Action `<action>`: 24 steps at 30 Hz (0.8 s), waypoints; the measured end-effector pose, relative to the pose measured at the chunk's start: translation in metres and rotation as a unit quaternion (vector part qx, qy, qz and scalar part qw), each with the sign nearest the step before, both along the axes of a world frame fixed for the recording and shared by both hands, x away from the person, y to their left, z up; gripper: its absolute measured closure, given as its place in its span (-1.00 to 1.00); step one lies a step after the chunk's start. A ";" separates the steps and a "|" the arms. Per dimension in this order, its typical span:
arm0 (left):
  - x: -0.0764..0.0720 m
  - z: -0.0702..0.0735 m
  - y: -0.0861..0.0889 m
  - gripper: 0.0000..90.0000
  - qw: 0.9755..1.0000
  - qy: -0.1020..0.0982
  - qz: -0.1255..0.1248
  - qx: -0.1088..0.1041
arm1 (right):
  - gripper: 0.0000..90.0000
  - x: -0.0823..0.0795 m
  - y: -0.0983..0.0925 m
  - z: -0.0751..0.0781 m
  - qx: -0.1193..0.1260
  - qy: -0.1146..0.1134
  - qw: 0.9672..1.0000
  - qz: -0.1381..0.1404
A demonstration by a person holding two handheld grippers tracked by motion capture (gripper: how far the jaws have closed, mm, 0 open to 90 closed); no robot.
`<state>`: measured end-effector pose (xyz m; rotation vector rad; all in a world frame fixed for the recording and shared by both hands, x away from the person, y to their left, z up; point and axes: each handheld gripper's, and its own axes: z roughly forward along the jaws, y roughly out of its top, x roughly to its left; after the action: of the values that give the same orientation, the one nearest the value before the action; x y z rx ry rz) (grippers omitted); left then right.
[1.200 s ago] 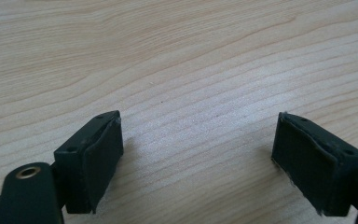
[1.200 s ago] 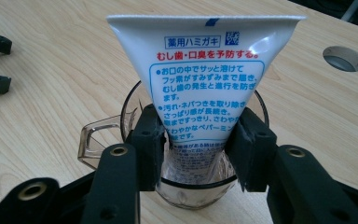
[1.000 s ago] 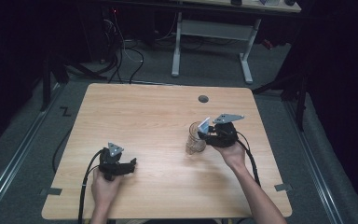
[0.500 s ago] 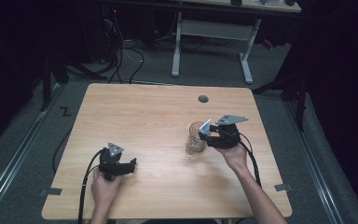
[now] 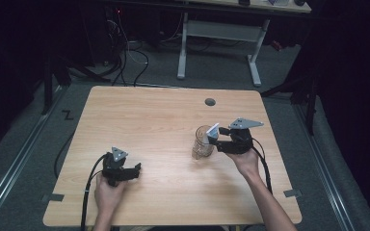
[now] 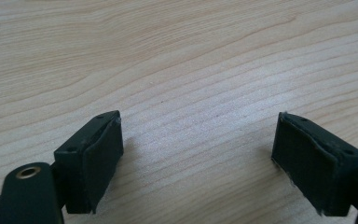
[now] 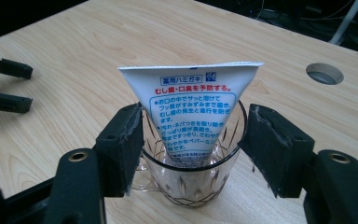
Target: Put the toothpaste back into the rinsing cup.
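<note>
Two black pads of the right hand-held gripper [image 7: 193, 149] are standing wide on either side of the glass cup [image 7: 191, 172], with the toothpaste tube [image 7: 193, 112] standing crimped end up inside it. Its jaws have just been opening, and the tube and the cup's rim are sitting between them with nothing pressing on either. The cup is resting on the right half of the tabletop [image 5: 149, 115], just left of that gripper [image 5: 218, 139] in the high view.

Risk is lying mostly in the withdrawal. The left pad [image 7: 123, 149] is sitting very close to the cup's rim, perhaps touching it, so a pull-back that is drifting sideways could be dragging the cup or tipping it. The tube is leaning tall above the rim, so a knock on the glass might be toppling it out.

The left hand-held gripper [image 6: 198, 158] is lying open over bare wood, near the tabletop's near left corner, well apart from the cup.
</note>
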<state>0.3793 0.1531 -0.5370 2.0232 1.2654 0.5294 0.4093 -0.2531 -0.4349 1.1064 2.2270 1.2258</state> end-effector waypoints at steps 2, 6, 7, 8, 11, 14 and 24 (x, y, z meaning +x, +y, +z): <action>0.000 0.000 0.000 -0.64 1.000 0.000 0.000 0.000 | -0.18 -0.001 -0.003 0.001 0.006 -0.001 1.000 -0.001; 0.000 0.000 0.000 -0.64 1.000 0.000 0.000 0.000 | -0.18 -0.004 -0.009 0.002 0.016 -0.007 1.000 -0.008; 0.000 0.000 0.000 -0.64 1.000 0.000 0.000 0.000 | -0.17 -0.005 -0.011 0.003 0.020 -0.006 1.000 -0.011; 0.000 0.000 0.000 -0.64 1.000 0.000 0.000 0.000 | -0.16 -0.006 -0.013 0.003 0.023 -0.008 1.000 -0.012; 0.000 0.000 0.000 -0.64 1.000 0.000 0.000 0.000 | -0.14 -0.008 -0.017 0.004 0.028 -0.013 0.999 -0.016; 0.000 0.000 0.000 -0.64 1.000 0.000 0.000 0.000 | -0.12 -0.010 -0.021 0.004 0.030 -0.015 0.999 -0.021; 0.000 0.000 0.000 -0.64 1.000 0.000 0.000 0.000 | -0.07 -0.015 -0.032 0.006 0.038 -0.022 0.998 -0.035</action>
<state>0.3793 0.1531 -0.5370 2.0235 1.2655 0.5296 0.3945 -0.2852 -0.4286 1.1635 2.1072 1.3015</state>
